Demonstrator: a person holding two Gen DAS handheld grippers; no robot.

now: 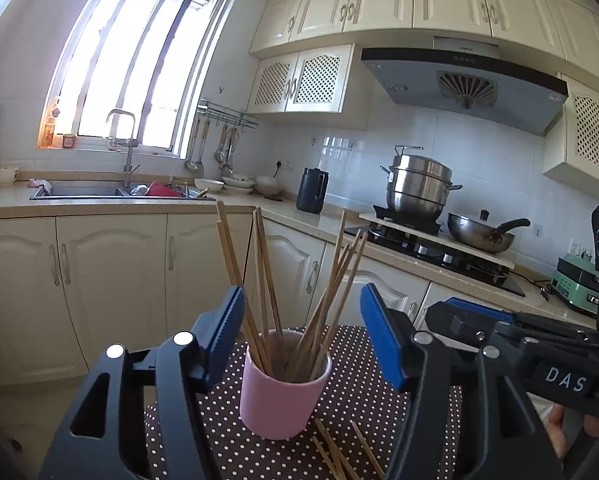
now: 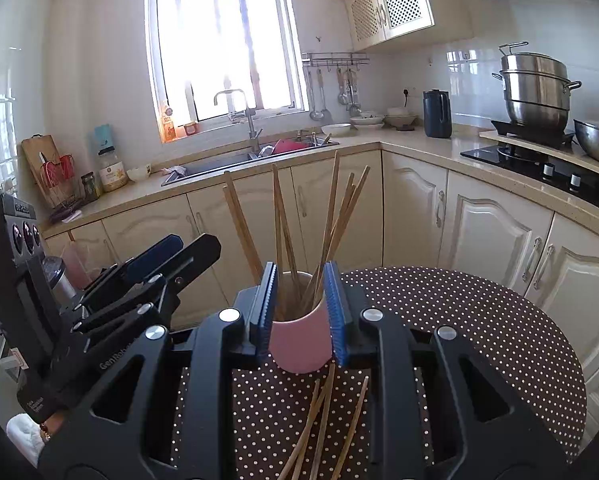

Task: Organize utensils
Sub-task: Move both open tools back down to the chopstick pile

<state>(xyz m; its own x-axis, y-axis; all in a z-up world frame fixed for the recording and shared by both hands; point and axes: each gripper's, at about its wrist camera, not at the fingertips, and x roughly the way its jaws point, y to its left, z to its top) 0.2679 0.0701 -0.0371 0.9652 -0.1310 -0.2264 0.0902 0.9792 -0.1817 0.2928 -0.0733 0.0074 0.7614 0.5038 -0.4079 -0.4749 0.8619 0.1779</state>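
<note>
Here, left tongs gape open; right tongs stand parted, empty, before the pink cup of chopsticks.

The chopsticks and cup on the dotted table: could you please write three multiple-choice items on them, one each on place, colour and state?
1. Where do the loose chopsticks lie?
A. on the tablecloth in front of the cup
B. in the sink
C. on the stove

2. What colour is the cup?
A. blue
B. pink
C. white

3. How is the left gripper?
A. shut on the cup
B. shut on a chopstick
C. open, holding nothing

Key: 1 A, they rest on the dotted cloth; 2 B, its wall is pink; 3 C, its pads stand wide apart, clear of the cup.
</note>
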